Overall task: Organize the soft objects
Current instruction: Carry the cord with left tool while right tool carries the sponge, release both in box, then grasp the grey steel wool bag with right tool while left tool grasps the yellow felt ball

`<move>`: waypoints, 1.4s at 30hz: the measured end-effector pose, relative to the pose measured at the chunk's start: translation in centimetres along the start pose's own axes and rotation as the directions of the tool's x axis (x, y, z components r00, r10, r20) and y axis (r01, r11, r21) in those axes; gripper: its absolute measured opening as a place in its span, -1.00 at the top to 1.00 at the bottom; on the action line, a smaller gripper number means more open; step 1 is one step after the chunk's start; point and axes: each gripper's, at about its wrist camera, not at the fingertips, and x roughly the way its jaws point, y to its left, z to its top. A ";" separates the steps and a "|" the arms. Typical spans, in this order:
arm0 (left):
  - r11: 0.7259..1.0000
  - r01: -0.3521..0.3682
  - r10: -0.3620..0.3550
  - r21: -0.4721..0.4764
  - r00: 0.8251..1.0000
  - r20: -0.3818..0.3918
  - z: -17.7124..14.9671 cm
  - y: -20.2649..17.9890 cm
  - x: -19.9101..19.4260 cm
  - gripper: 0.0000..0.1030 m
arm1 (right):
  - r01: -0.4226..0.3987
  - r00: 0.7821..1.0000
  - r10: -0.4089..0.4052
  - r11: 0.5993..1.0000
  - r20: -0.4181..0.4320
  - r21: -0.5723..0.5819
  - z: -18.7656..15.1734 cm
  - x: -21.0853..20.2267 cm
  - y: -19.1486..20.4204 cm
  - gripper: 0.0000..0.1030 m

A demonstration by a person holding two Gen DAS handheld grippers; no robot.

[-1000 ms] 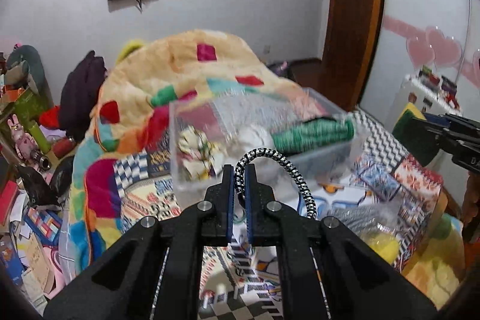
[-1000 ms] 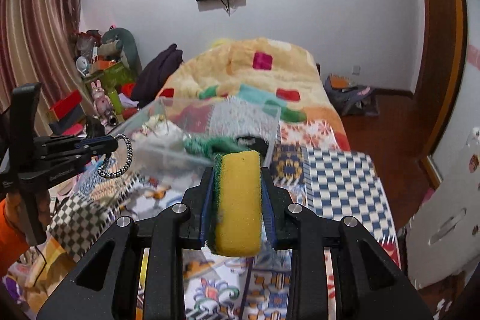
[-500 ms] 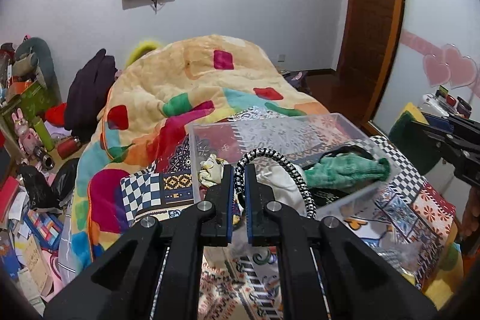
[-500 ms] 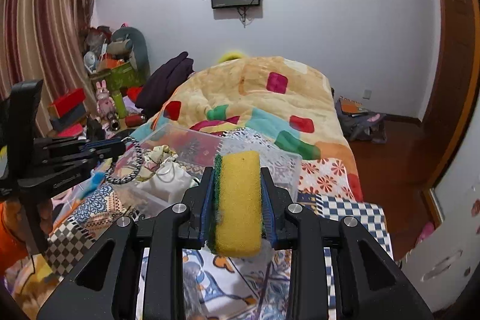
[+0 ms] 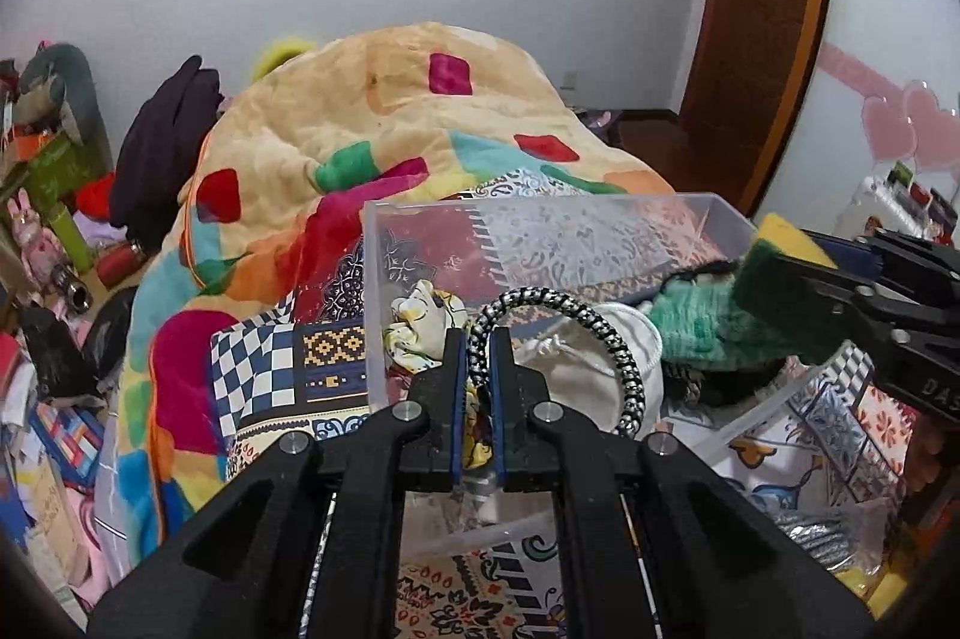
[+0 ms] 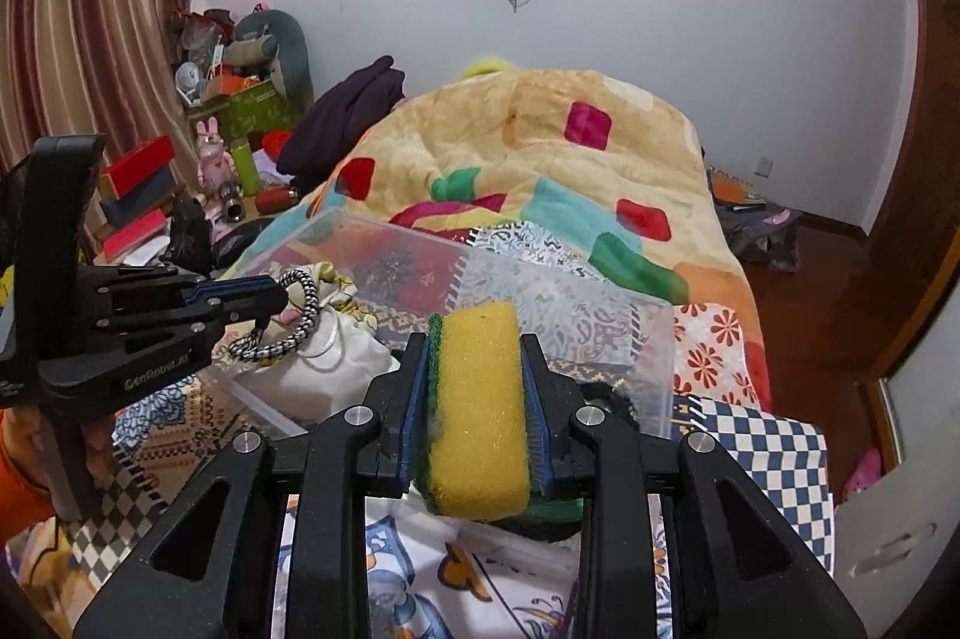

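- A bed covered with patterned cloths holds a clear plastic bin (image 5: 729, 213), seen from two handheld tongs that point toward it.
- The left tongs (image 5: 478, 339) are closed tight on a black-and-white braided loop (image 5: 624, 369). The loop arcs up and to the right of the tips and hangs over the near left part of the bin.
- The right tongs (image 6: 475, 345) are partly closed, squeezing a yellow sponge (image 6: 480, 399) with a green scrubbing side. The sponge stands on edge between the jaws, above the bin's near right corner.
- Already inside the bin: a white drawstring pouch (image 5: 576, 387) below the loop, a floral cloth bundle (image 5: 420, 309) at the left wall, and a green knitted item (image 5: 690, 327) toward the right.
- Both items seem poised for release into the bin, so the task looks well along for these two pieces.
- Risk: the two tongs are near each other over one small bin and could bump if both lower together.
- Risk: the loop could snag on a jaw tip or catch on the bin wall when let go, and end up draped outside.
- Risk: the squeezed sponge will likely spring back on release and could bounce off the heaped contents onto the bed.
- Risk: the bin rests on soft bedding, so pressing on its rim could tip it.
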 end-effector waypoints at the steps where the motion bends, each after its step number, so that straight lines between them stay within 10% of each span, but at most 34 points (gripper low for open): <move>1: 1.000 0.005 -0.005 0.003 1.000 -0.003 0.0 -0.1 0.0 0.89 | -0.007 1.000 0.007 1.000 -0.014 -0.002 -0.1 0.5 0.0 0.49; 10: 0.999 0.022 -0.022 0.023 1.000 -0.013 -0.2 -0.9 -0.5 0.74 | 0.008 0.997 -0.011 0.999 -0.079 -0.036 -0.9 2.1 0.2 0.49; 27: 0.998 0.022 -0.027 0.051 0.996 0.091 -2.3 -2.4 -7.3 -0.70 | -0.004 1.000 0.004 1.000 0.004 -0.013 -1.5 -4.8 0.4 -0.40; 42: 0.997 0.050 -0.049 0.059 0.999 -0.020 -7.1 -3.8 -7.4 -0.75 | -0.117 0.972 0.110 0.993 -0.206 -0.021 -7.3 -2.2 2.5 -0.51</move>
